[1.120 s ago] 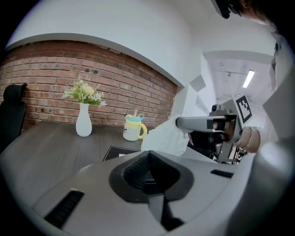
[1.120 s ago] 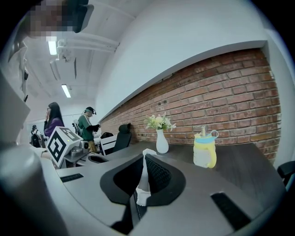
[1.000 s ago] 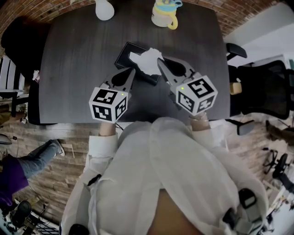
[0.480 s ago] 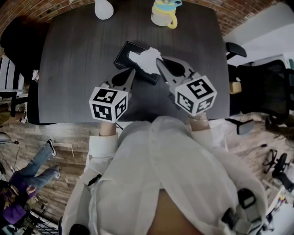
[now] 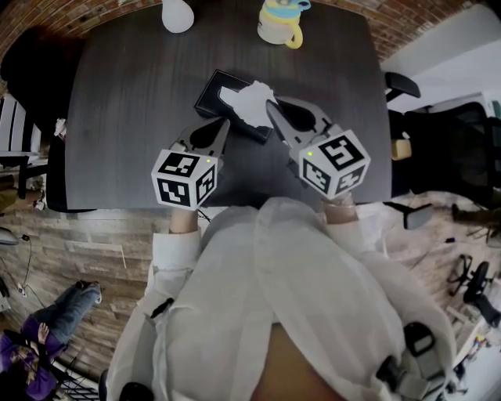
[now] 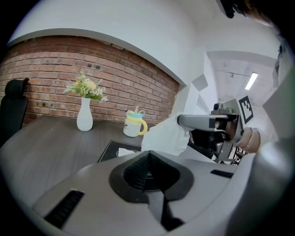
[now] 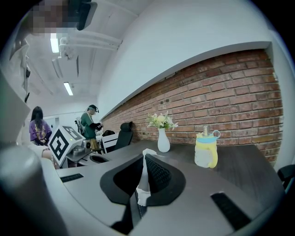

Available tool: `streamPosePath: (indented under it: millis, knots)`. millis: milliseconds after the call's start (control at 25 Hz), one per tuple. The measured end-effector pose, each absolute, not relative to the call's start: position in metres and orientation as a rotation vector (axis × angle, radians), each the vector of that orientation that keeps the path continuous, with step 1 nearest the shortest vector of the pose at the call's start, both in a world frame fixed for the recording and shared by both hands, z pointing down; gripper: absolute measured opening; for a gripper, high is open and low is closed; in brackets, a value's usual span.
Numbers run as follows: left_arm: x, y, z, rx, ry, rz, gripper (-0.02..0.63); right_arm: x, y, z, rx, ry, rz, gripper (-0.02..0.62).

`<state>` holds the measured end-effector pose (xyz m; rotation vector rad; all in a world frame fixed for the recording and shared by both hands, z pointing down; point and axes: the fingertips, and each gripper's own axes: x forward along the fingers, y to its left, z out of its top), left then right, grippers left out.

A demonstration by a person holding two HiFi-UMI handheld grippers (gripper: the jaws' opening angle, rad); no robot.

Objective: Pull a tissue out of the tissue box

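Note:
A black tissue box [image 5: 215, 92] lies on the dark table [image 5: 133, 102], with a white tissue [image 5: 252, 100] rising from its slot. My right gripper [image 5: 272, 105] is shut on the tissue's right side; in the right gripper view a strip of tissue [image 7: 142, 177] sits pinched between the pads. My left gripper [image 5: 226, 122] is shut with nothing in it, its tip just at the box's near edge. The left gripper view looks past those shut jaws [image 6: 148, 155] to the box [image 6: 120, 150], the lifted tissue [image 6: 166, 136] and the right gripper [image 6: 203, 122].
A white vase [image 5: 178, 16] with flowers and a yellow-handled cup [image 5: 280, 23] stand at the table's far edge. Black office chairs [image 5: 450, 149] are to the right, another chair [image 5: 30, 70] to the left. A person [image 5: 35, 345] is on the floor at lower left.
Both grippers and the tissue have stayed put. Only the person on the floor at lower left has shifted.

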<state>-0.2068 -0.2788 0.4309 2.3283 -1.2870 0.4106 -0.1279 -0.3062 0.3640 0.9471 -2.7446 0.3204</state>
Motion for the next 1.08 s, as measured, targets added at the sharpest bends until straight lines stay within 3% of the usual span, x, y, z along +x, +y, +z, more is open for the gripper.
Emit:
streamPosePath:
  millis: [1080]
  knots:
    - [-0.202, -0.275, 0.442, 2.308, -1.226, 0.398, 0.005, -0.122, -0.313, 0.379, 0.944, -2.709, 0.353, 0.008]
